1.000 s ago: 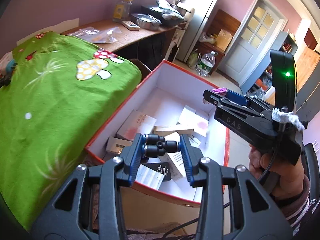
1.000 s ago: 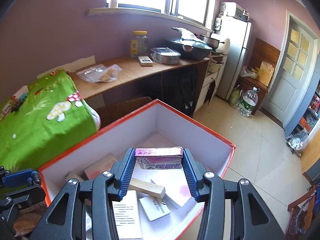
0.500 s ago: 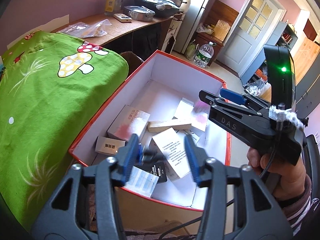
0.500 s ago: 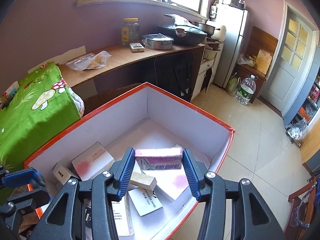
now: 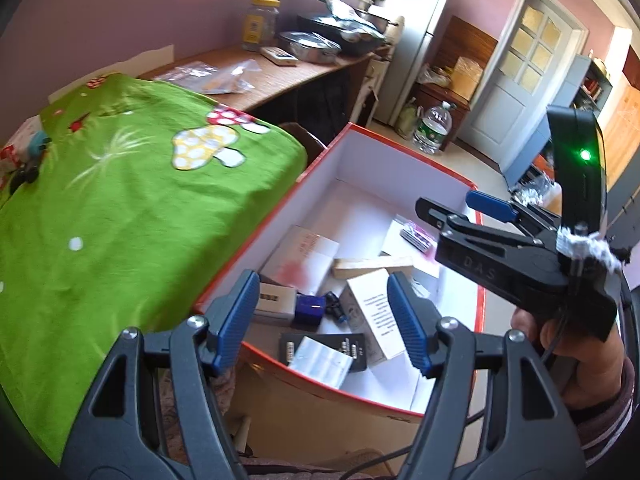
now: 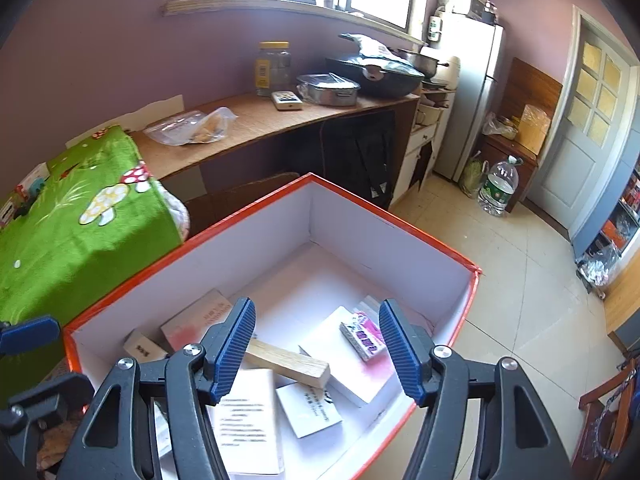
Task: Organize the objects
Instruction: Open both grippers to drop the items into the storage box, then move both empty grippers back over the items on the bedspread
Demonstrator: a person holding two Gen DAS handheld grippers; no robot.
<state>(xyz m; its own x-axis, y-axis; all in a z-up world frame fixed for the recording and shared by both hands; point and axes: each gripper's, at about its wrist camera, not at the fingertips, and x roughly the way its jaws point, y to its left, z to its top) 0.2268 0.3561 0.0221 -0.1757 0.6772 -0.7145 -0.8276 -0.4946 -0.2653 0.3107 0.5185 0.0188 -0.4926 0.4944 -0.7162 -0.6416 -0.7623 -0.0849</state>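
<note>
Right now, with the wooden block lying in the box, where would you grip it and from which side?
Grip the wooden block across its narrow width near the middle, coming from above. It lies flat and long atop white cartons, its top and long sides exposed, while the orange-rimmed box walls block a sideways approach.

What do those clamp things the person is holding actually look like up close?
Each gripper, left and right, has black plastic arms with silver screws and two ribbed blue finger pads. Seen from the left camera, the right one's black body is stamped "DAS", carries a green light, white tape and a thin black cable. The hand holding it wears a striped sleeve.
</note>
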